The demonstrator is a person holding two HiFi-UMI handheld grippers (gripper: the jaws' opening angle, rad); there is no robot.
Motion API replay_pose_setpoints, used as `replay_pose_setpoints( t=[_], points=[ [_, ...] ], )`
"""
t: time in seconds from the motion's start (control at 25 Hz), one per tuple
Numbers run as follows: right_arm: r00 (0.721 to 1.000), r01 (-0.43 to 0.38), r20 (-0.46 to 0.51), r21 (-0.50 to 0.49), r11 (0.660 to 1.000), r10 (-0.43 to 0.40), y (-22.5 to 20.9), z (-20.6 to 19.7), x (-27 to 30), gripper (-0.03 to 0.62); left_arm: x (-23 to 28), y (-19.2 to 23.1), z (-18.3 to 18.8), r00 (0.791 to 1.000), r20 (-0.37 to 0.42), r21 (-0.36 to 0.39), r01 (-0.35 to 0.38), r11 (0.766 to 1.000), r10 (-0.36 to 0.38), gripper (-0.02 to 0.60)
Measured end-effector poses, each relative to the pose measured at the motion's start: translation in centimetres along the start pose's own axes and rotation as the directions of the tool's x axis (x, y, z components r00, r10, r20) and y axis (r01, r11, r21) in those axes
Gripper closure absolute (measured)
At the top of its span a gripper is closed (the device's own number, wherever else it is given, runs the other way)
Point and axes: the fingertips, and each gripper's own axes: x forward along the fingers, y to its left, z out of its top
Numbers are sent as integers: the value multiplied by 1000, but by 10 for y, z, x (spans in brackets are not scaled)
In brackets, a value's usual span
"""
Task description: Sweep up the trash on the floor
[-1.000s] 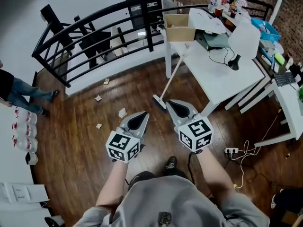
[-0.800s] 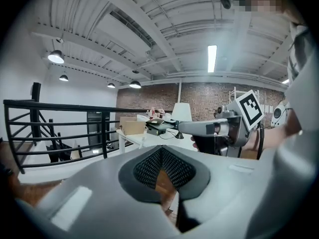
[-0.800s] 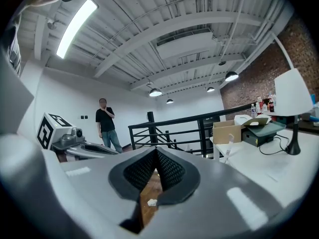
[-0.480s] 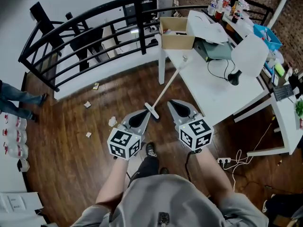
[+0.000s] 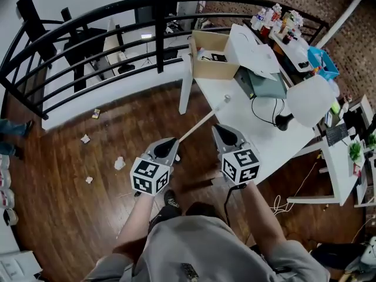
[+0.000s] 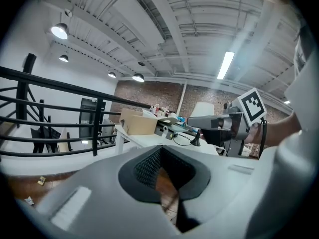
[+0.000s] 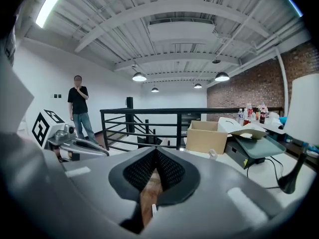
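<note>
The grey left gripper (image 5: 169,143) and grey right gripper (image 5: 219,129) are both fully closed on nothing. Crumpled white paper trash (image 5: 119,163) lies on the dark wooden floor (image 5: 64,210), left of the white table (image 5: 267,140). A white-handled broom (image 5: 202,122) leans against that table.

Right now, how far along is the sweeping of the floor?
Done: nothing visible; paper scraps lie scattered on the wood floor. In hand: nothing; the left gripper and right gripper are shut and empty, near the broom leaning on the white table. Left: take the broom, sweep every scrap.
</note>
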Motion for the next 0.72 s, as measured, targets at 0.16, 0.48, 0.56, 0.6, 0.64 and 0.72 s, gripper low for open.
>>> replay_pose_setpoints(
  t=[0.16, 0.48, 0.56, 0.6, 0.64, 0.72],
  points=[
    [999, 23, -35, 32, 999, -22, -31, -10, 22, 594, 26, 10, 0, 1000, -22, -12, 14, 1000, -14, 577],
    [983, 80, -176, 118, 990, -58, -107, -57, 65, 507, 82, 13, -6, 996, -83, -21, 10, 1000, -11, 577],
    [974, 106, -214, 148, 983, -73, -130, -70, 75, 474, 97, 13, -7, 995, -96, -22, 7, 1000, -9, 577],
    [971, 115, -228, 161, 980, -77, -140, -75, 81, 454, 103, 13, -8, 995, -104, -23, 4, 1000, -6, 577],
    [968, 120, -238, 168, 978, -78, -148, -81, 86, 434, 110, 14, -10, 994, -112, -26, -2, 1000, -1, 577],
    [966, 111, -251, 178, 978, -64, -160, -90, 96, 397, 120, 15, -16, 992, -129, -39, -12, 999, 7, 577]
  ],
)
